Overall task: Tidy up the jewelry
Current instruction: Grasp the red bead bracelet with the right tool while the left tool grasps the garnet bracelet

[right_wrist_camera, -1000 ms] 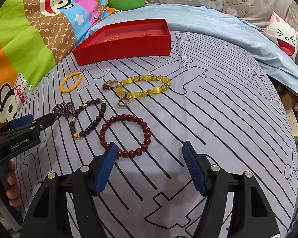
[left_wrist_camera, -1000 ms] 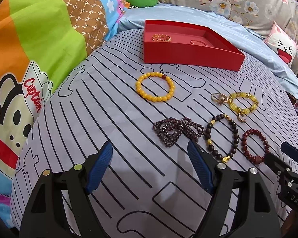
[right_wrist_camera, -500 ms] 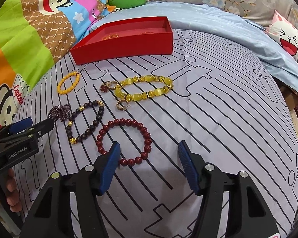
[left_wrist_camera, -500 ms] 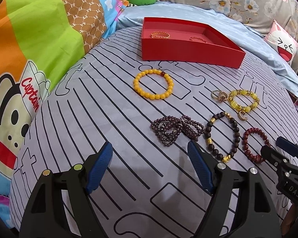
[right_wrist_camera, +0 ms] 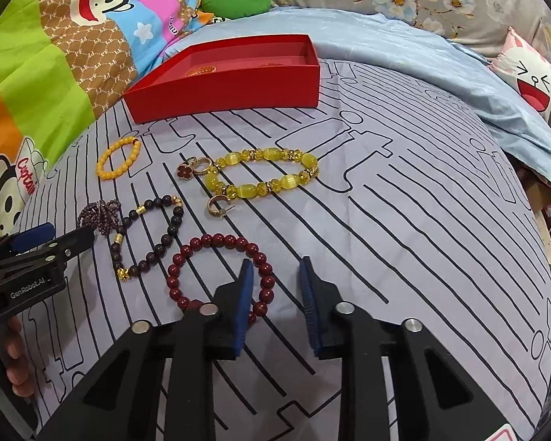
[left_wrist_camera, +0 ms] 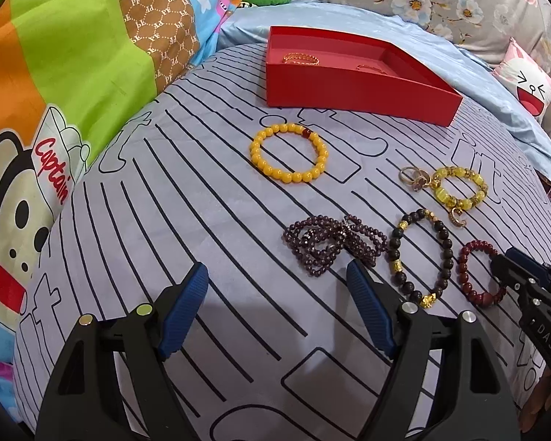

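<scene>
Right claw (right_wrist_camera: pixel 275 275) half-closed, straddling dark red bead bracelet (right_wrist_camera: pixel 202 250) on bed (right_wrist_camera: pixel 404 220), not gripping; left claw (left_wrist_camera: pixel 275 294) released.

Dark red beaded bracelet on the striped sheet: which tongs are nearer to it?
Right. The right tongs straddle the dark red beaded bracelet at its near-right beads, partly open. The left tongs hang open off to its left, by the purple bead strand.

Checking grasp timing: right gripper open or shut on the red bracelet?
Open. The right gripper has a clear gap between its pads, which straddle the near side of the red bracelet; beads lie between them, not clamped.
</scene>
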Available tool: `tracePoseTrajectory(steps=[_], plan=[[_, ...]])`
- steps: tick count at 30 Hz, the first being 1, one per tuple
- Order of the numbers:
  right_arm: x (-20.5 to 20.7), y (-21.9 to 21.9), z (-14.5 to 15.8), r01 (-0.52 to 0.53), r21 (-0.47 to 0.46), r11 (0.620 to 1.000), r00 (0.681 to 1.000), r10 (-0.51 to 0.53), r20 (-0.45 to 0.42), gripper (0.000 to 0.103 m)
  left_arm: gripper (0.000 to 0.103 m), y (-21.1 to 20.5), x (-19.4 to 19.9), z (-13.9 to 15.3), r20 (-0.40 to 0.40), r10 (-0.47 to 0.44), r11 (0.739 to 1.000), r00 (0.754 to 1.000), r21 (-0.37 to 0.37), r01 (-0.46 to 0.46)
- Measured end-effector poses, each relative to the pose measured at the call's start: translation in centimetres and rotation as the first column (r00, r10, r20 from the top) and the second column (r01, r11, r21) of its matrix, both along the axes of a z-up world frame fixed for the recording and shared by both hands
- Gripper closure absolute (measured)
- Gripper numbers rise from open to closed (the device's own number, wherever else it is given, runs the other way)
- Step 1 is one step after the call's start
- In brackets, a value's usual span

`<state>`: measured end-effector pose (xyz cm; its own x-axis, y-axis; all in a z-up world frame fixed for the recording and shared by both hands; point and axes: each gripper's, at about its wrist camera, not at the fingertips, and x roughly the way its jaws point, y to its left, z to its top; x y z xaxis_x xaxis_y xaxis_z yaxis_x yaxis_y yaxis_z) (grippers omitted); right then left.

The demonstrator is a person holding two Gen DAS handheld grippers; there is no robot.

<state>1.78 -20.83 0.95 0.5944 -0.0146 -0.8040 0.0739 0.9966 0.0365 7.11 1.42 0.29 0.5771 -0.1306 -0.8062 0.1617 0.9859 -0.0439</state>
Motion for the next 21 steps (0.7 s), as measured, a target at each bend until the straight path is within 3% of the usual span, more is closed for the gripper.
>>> tracePoseTrajectory(steps=[2,6,12,14,16,17,21], plan=[[-0.1,0.0,0.0,-0.005,0.013,1.000,1.000,0.005,0.001,0.095,0.029,-0.1,0.1,0.0,0.005,-0.004,1.000,1.000,-0.002,0.004],[-0.1,0.1,0.0,-0.003,0.015,1.000,1.000,0.003,0.002,0.095,0.032,-0.3,0.5,0.0,0.010,-0.010,1.000,1.000,-0.014,0.010],[-0.1,0.1,0.0,-0.002,0.032,0.999,1.000,0.002,0.000,0.095,0.053,-0.8,0.8,0.2,0.021,-0.039,0.999,0.999,-0.031,0.040],[-0.1,0.1,0.0,-0.005,0.036,0.999,1.000,0.005,-0.001,0.095,0.071,-1.0,0.9,0.3,0.020,-0.051,0.998,0.998,-0.041,0.052],[-0.1,0.1,0.0,-0.008,0.042,0.999,1.000,0.008,-0.002,0.095,0.078,-1.2,1.0,0.4,0.018,-0.066,0.996,0.998,-0.052,0.066],[-0.1,0.1,0.1,-0.010,0.044,0.999,1.000,0.010,-0.003,0.095,0.087,-1.2,1.0,0.5,0.015,-0.075,0.995,0.997,-0.065,0.075],[-0.2,0.0,0.1,-0.013,0.061,0.998,1.000,0.013,-0.005,0.095,0.095,-1.4,0.9,1.1,0.019,-0.088,0.992,0.996,-0.085,0.089]])
